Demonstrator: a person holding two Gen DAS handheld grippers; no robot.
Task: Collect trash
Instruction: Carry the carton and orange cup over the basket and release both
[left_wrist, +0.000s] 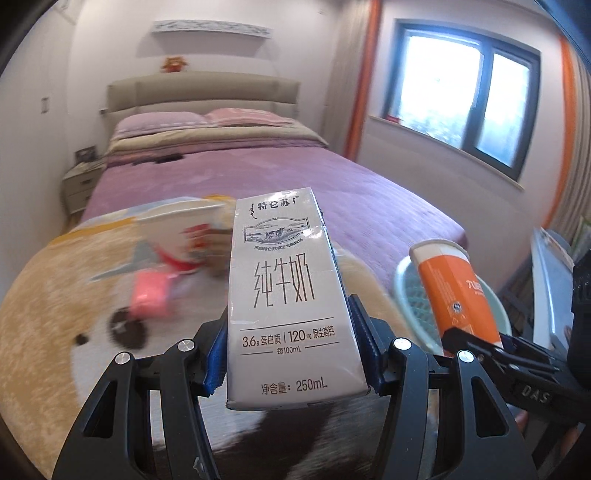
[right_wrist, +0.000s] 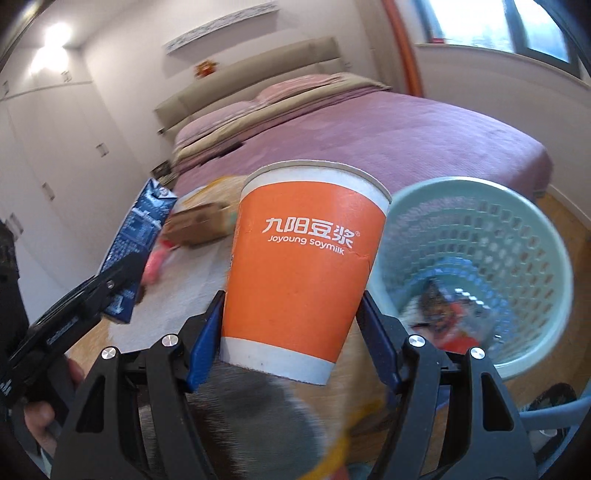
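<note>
My left gripper (left_wrist: 291, 354) jaws clench one milk carton (left_wrist: 288, 295); my right gripper (right_wrist: 291, 332) jaws clench one orange cup (right_wrist: 303, 266). One open basket (right_wrist: 517, 206) sits at three o'clock, just beside the cup.

Items on rug (left_wrist: 55, 295), left of frame: motion-blurred; pink object (left_wrist: 149, 295) and paper bowl (left_wrist: 177, 229) indistinct, bowl's right part hidden behind milk carton (left_wrist: 291, 295).
Waste basket (left_wrist: 410, 295), left wrist view: largely hidden behind orange cup (left_wrist: 454, 291).
Basket contents (right_wrist: 450, 314), right wrist view: blurred, unidentifiable.
Cardboard box (right_wrist: 199, 225), centre left: blurred, partly behind cup.
Rug pattern, bottom centre: smeared.
</note>
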